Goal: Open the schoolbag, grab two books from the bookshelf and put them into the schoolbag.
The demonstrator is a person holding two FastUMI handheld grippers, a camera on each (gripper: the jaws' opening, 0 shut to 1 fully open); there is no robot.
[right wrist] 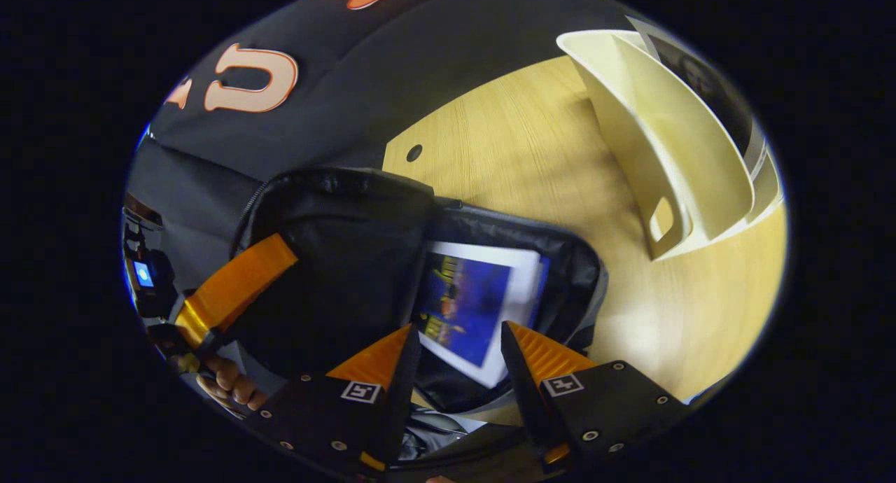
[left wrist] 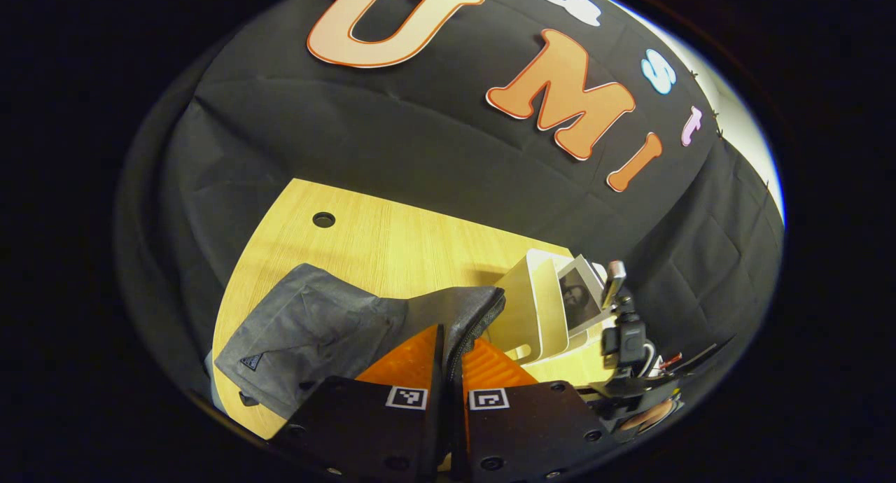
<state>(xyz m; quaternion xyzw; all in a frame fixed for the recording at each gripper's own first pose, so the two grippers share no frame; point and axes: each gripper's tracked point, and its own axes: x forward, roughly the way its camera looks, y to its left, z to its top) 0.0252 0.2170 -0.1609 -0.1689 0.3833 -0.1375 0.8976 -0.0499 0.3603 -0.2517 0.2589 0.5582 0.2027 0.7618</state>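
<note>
Left gripper view gives us our left gripper low in the picture, its two fingers drawn together on the zippered edge of the grey schoolbag, a thin fold of the flap pinched between them. The schoolbag lies on the wooden table, spreading to the left of the fingers. To the right of it stands the cream bookshelf, upright near the far right edge of the table, with a book leaning in its far slot. Just right of the bookshelf we see the other gripper with its camera block.

In the right gripper view our right gripper hangs over the open mouth of the schoolbag, fingers apart and holding nothing. Between them, inside the bag, lies a blue-covered book, flat against the dark lining. The bag's flap is lifted at the left, where the left gripper grips its edge and a hand shows beneath it. The bookshelf stands at the upper right on the table, apart from the bag, another book at its far side.
</note>
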